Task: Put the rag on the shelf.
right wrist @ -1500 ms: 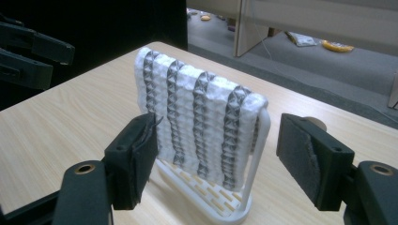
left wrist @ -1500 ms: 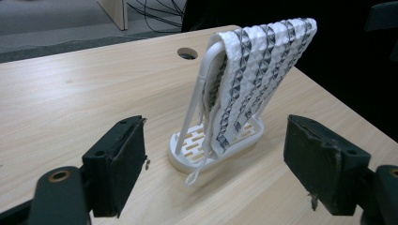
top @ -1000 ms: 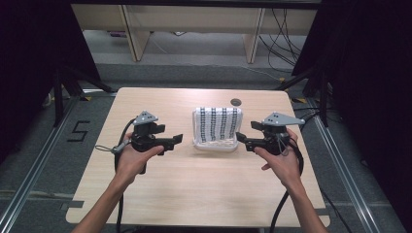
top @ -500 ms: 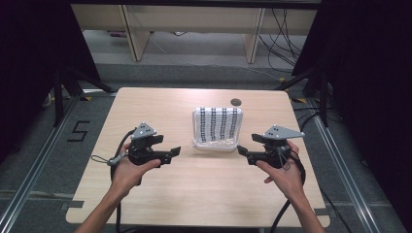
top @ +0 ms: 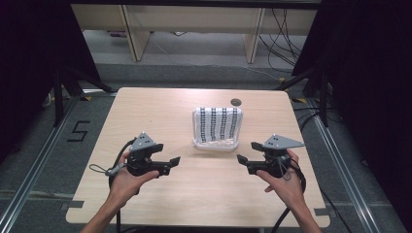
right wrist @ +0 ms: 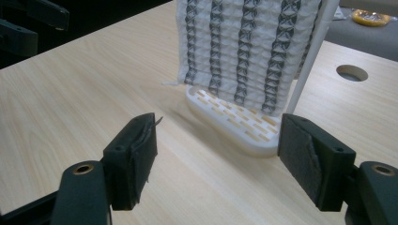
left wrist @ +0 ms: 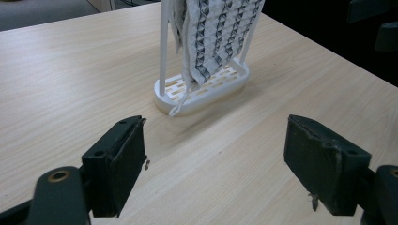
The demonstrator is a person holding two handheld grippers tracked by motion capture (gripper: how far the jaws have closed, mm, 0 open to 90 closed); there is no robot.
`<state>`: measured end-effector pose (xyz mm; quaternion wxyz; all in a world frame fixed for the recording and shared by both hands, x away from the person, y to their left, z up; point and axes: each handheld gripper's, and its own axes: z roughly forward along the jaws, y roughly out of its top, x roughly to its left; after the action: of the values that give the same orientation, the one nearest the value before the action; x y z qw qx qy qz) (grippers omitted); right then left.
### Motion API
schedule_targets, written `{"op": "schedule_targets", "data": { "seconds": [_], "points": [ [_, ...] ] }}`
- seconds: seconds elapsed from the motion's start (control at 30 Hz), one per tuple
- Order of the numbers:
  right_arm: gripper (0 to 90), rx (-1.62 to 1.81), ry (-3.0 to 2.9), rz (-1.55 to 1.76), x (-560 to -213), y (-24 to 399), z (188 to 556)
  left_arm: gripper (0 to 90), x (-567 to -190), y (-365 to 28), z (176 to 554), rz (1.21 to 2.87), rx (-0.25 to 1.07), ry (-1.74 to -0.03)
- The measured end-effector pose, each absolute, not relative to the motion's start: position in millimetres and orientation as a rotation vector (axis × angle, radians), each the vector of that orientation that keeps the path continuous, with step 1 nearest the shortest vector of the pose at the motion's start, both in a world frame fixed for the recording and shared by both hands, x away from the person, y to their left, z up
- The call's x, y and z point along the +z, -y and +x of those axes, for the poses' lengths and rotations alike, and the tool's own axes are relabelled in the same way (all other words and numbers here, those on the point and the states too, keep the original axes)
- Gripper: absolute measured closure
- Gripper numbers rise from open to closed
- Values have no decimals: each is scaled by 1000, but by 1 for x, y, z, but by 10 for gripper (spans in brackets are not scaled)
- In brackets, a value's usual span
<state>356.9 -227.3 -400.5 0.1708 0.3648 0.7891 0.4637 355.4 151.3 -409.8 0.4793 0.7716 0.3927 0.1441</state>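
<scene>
Both hands have drawn back toward the person's edge of the worktop (top: 194,194) since the earlier pictures, when each hand-held gripper stood level with the white rack (top: 216,143) on either side of it; now both lie nearer the person than the rack and lower over the wood. The left hand-held gripper (top: 173,162) is to the left of the rack and well apart from it, its jaws standing wide apart with nothing between them but bare worktop, as the left gripper view shows. The right hand-held gripper (top: 245,160) is to the right of the rack, a little closer to the rack's near corner, and its jaws are likewise spread wide with nothing held. Both point inward, toward each other and the rack. The rack stands upright near the middle of the worktop, a slotted oval base with thin white posts, and a white cloth with dark patterned stripes (top: 217,124) hangs over its top bar, draping down almost to the base. In the left gripper view a loose corner of the cloth trails just past the base rim. A round hole (top: 236,102) in the worktop lies just beyond the rack, toward its right.
</scene>
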Motion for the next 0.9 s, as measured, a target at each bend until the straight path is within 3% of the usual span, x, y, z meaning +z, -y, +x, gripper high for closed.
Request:
{"op": "schedule_targets", "data": {
  "seconds": [0.9],
  "points": [
    [295, 1335, -2288, 1072, -423, 228, 344, 203, -425, -159, 336, 1915, 386, -959]
  ]
}}
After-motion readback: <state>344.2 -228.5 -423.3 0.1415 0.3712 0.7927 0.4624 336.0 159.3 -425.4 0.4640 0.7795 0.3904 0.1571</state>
